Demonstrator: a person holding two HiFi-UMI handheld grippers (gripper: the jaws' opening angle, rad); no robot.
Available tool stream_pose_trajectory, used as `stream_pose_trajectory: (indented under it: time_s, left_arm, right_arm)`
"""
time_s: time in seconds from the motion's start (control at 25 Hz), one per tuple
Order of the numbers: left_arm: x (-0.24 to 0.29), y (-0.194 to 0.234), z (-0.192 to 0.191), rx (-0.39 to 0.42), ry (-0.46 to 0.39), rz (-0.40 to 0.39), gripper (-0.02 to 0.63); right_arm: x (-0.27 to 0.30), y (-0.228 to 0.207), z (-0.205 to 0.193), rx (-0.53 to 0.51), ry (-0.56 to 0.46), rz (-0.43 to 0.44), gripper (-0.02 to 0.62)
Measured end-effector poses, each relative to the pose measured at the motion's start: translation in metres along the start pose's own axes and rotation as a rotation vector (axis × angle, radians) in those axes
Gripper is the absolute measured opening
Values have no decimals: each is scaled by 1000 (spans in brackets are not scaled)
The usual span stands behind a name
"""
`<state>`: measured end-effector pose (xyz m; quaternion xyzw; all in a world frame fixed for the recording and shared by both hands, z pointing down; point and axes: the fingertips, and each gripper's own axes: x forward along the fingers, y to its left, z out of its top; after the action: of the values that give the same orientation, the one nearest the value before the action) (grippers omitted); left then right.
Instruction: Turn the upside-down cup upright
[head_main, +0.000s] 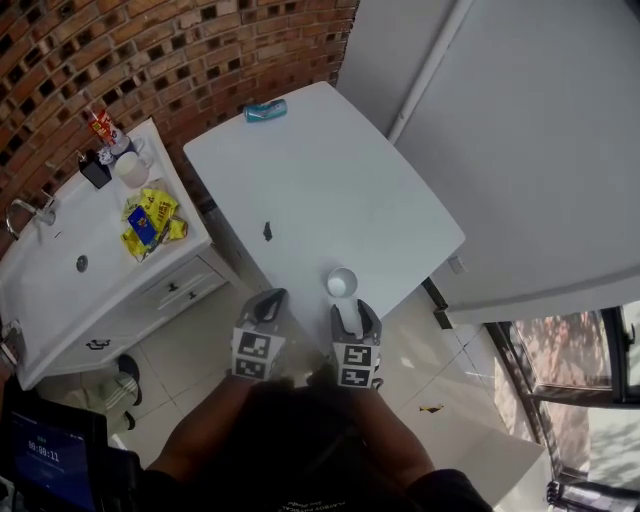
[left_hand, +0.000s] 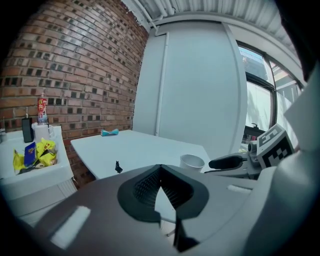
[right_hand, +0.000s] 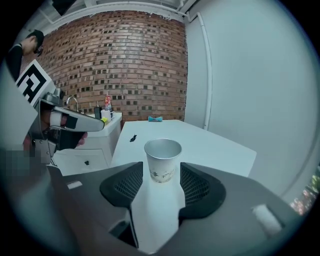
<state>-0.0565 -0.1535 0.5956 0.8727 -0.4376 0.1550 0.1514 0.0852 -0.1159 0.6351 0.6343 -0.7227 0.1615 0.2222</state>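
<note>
Though the head view shows only its mouth, the paper cup (head_main: 341, 283) stands on the white table (head_main: 300, 170) just ahead of the right gripper (head_main: 353, 312). Left gripper view: the left gripper (left_hand: 160, 167) is pinched together, empty. Right gripper view: spread jaws frame the paper cup, upright, axis vertical.

White paper cup (right_hand: 162, 150) with dark print and a grey inside, just ahead of the right tongs (right_hand: 161, 172). Right tongs and left tongs (left_hand: 160, 170) are grey with black ribbed pads, and their marker cubes (head_main: 252, 355) bear black-and-white squares. The worktop (head_main: 330, 190) is white. Far beyond the tongs are a teal object (head_main: 266, 111) and a red-brown brick wall (head_main: 150, 50).
</note>
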Motion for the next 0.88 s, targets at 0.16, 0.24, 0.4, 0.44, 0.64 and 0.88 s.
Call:
stream_pose_trajectory:
  time_s: [0.16, 0.24, 0.4, 0.44, 0.64, 0.88]
  left_arm:
    - [0, -4, -2, -11, -1, -8, 2]
    - [0, -7, -3, -14, 4, -12, 2]
    - [0, -11, -3, -14, 10, -17, 2]
    - [-1, -13, -4, -16, 11, -17, 2]
    - [-3, -23, -2, -18, 10, 4, 2]
    - [-18, -45, -12, -16, 11, 56, 2]
  right_arm:
    - [-11, -3, -1, 2, -4, -31, 169]
    - [-15, -6, -1, -3, -6, -51, 103]
    - [-20, -9, 3, -16, -19, -70, 14]
    - [-22, -10, 3, -15, -22, -71, 14]
    - [-33, -16, 7, 14, -49, -55, 11]
    - [-60, -23, 3, 27, -73, -5, 11]
